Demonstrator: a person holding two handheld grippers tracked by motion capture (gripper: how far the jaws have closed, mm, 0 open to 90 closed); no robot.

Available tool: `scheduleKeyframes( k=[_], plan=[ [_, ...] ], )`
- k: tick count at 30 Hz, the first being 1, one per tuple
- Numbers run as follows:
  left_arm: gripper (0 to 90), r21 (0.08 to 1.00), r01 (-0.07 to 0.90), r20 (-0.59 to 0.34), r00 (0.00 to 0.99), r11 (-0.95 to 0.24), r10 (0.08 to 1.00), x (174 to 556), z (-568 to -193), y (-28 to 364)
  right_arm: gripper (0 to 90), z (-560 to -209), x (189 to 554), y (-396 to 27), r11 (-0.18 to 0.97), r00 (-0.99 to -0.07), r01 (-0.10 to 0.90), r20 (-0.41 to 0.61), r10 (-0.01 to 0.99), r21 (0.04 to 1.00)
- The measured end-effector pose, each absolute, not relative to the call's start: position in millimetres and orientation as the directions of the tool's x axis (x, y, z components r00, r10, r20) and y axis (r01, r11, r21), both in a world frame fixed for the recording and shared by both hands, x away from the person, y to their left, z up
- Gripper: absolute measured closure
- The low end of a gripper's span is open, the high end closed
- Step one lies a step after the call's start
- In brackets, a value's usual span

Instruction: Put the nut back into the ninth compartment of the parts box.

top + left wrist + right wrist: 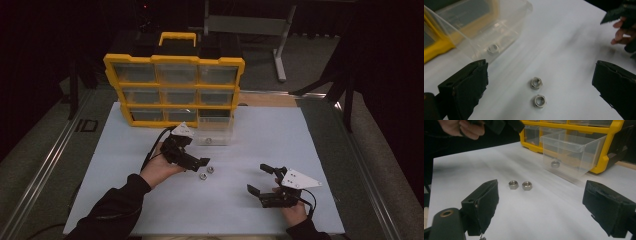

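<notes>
In the high view the far jaw of the left tongs (196, 161) is lying against the dark body of the tool, so the gap is hard to read there, while the left gripper view is showing both black jaws standing wide apart, released and grasping nothing. Two metal nuts (537, 92) are lying side by side on the white surface (260, 140), just beside each other, in the open space between those jaws and touched by neither; in the high view they are sitting right at the tip of the left tongs. The right tongs (261, 178) are also standing open and empty, well apart from the nuts, near the front edge of the surface. A clear plastic drawer (571, 152) is resting on the surface, pulled out from the bottom row of the yellow organizer (172, 90), and a single nut (555, 164) is lying on its floor (blurred through the plastic wall in the left gripper view). The other drawers are reflecting light, and whether they are holding anything cannot be told. The organizer is being cut off at the frame edges in both gripper views.
</notes>
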State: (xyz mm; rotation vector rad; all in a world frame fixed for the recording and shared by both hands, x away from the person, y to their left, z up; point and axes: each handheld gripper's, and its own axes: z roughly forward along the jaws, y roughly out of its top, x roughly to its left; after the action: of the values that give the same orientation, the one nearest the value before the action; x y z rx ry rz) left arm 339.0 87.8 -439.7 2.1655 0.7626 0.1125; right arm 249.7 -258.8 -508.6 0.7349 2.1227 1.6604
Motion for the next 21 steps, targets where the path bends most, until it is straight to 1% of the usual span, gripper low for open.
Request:
scheduleKeyframes(
  k=[7,11,12,14,19,21],
  plan=[
    [0.3,0.731,0.478,-0.187,0.827,-0.487,0.531,332.3,-455.0,85.9,13.4,-508.8,249.9,-258.6,0.180,-0.805,0.187,0.045,0.591,0.966],
    [0.3,0.722,0.462,-0.176,0.843,-0.515,0.509,328.5,-462.9,83.2,13.4,-508.8,249.9,-258.4,0.180,-0.806,0.187,0.046,0.591,0.966],
    [0.4,0.718,0.450,-0.162,0.850,-0.531,0.501,326.9,-467.4,81.4,13.4,-508.9,250.0,-258.4,0.180,-0.806,0.189,0.048,0.590,0.965],
    [3.0,0.712,0.441,-0.148,0.855,-0.546,0.496,326.2,-471.2,80.3,13.4,-509.1,250.1,-258.1,0.180,-0.806,0.191,0.049,0.590,0.965],
    [5.6,0.699,0.431,-0.143,0.866,-0.570,0.479,325.4,-481.0,78.1,13.4,-508.9,249.9,-258.1,0.181,-0.807,0.189,0.047,0.589,0.965],
    [8.4,0.693,0.431,-0.147,0.869,-0.578,0.472,325.2,-486.4,77.5,13.4,-509.0,249.9,-258.3,0.180,-0.806,0.191,0.050,0.590,0.965]
  ],
)
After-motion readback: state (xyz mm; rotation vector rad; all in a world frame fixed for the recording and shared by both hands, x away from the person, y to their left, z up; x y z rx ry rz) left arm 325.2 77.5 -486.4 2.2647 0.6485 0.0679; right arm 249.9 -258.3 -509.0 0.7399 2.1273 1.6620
